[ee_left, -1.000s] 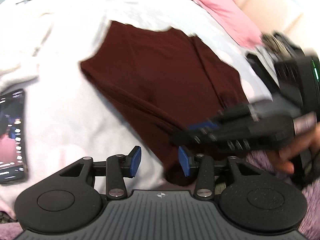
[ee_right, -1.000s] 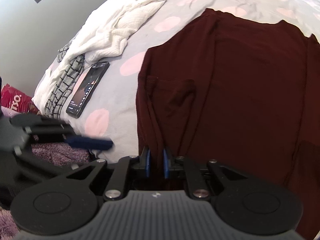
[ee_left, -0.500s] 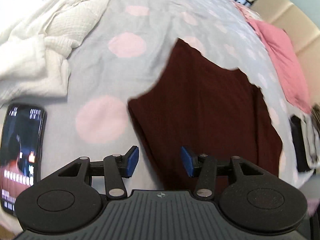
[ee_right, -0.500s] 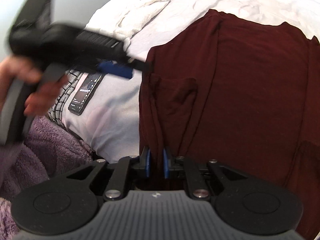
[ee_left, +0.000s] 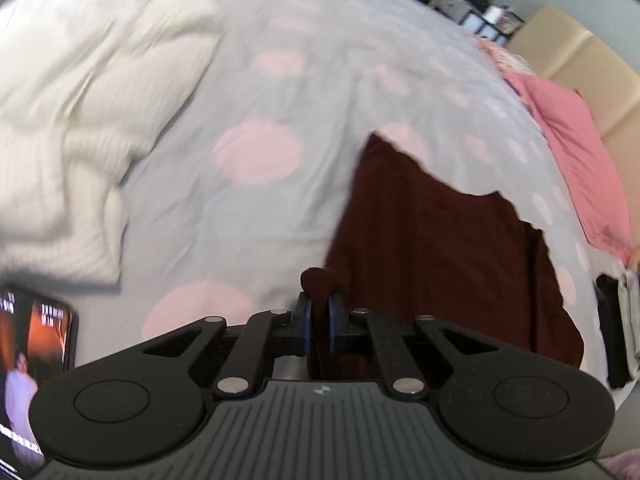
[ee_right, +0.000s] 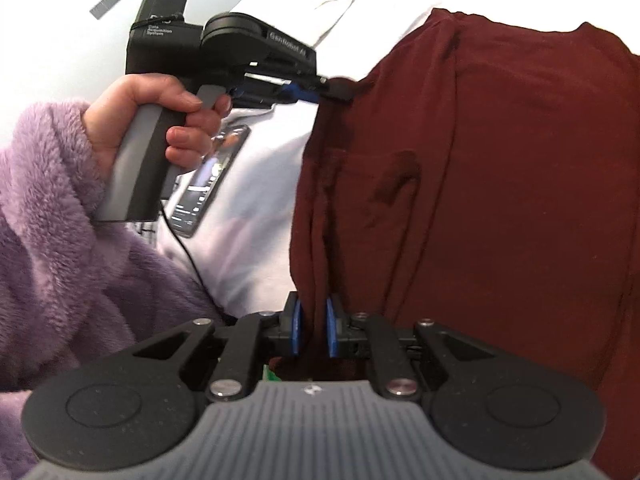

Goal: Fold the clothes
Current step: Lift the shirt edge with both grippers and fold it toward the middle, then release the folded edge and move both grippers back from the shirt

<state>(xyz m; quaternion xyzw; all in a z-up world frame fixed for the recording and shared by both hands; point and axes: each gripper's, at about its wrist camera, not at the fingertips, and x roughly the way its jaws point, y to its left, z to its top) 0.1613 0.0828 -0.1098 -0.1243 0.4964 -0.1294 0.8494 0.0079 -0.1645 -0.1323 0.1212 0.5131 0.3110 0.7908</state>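
Note:
A dark maroon garment [ee_left: 432, 248] lies spread on the bed; it fills the right of the right wrist view [ee_right: 500, 184]. My left gripper [ee_left: 319, 330] is shut on a bunched bit of its left edge. In the right wrist view the left gripper [ee_right: 336, 89] shows pinching that edge farther up. My right gripper [ee_right: 313, 330] is shut on the garment's near corner, with folds of cloth running up from between the blue pads.
The bed has a grey sheet with pink dots [ee_left: 256, 156]. A crumpled white cloth [ee_left: 80, 120] lies at the left, a lit phone [ee_left: 32, 376] beside it, also in the right wrist view [ee_right: 208, 180]. A pink cloth [ee_left: 576, 152] lies far right.
My left gripper was open and swinging across the bed; now it has closed on the garment's left edge. My right gripper has stayed shut on the near corner.

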